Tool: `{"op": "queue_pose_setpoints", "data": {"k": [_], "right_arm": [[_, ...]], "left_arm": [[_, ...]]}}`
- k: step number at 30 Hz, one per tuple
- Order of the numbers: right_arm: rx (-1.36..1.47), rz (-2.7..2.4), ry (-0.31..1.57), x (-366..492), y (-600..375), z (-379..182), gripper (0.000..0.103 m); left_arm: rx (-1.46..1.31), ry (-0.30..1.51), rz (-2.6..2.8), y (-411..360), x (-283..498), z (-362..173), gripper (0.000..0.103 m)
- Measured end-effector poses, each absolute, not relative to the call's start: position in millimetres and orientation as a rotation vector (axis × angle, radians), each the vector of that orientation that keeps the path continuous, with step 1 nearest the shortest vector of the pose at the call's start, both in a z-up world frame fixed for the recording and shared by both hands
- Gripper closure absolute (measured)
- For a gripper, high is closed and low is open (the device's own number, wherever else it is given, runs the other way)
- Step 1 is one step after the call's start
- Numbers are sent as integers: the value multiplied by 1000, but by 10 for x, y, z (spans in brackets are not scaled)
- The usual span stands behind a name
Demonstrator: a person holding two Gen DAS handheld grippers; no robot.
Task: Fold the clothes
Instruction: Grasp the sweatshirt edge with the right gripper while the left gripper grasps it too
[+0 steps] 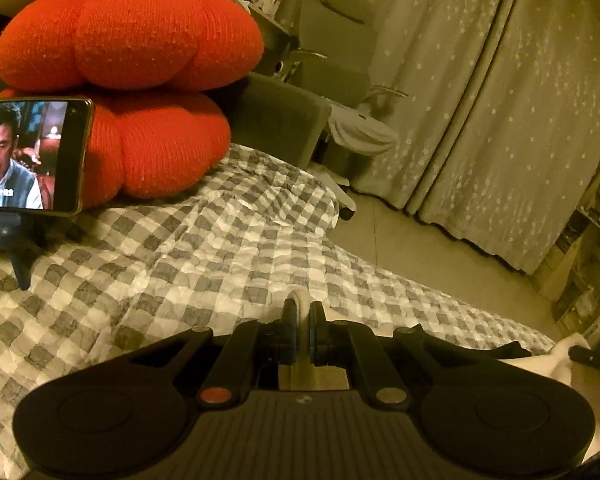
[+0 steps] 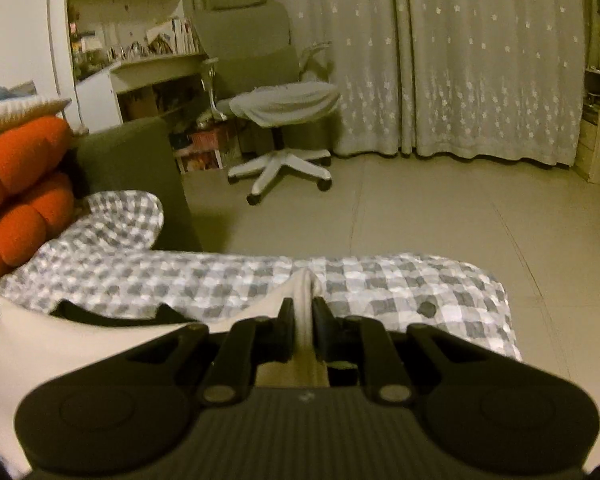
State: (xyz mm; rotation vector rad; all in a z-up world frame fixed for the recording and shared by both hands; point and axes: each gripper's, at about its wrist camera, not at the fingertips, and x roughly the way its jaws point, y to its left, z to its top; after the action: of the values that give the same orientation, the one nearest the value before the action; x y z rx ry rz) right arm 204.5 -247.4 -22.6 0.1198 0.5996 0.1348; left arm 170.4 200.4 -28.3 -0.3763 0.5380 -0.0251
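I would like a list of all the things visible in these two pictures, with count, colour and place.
garment: one, cream, held between both grippers above the bed
quilt: one, grey-white check, on bed
cushions: two, orange, stacked at bed's far end
phone: one, screen lit, on a stand before the cushions
office chair: one, grey-white, by desk
curtains: pale, flower-patterned, far wall
left gripper: black, shut on garment
right gripper: black, shut on garment

Cream garment [image 2: 60, 344], edge pinched taut over checked bedcover [image 2: 180, 280].
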Motion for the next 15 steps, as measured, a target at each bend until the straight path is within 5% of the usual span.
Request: {"op": "queue_pose_setpoints", "data": {"k": [8, 15], "right_arm": [[147, 135, 707, 2113, -2560, -406, 91], [165, 114, 714, 2163, -2620, -430, 69]], "left_arm": [[-383, 546, -22, 2014, 1720, -327, 99], [-390, 616, -51, 2001, 1801, -424, 98]]}}
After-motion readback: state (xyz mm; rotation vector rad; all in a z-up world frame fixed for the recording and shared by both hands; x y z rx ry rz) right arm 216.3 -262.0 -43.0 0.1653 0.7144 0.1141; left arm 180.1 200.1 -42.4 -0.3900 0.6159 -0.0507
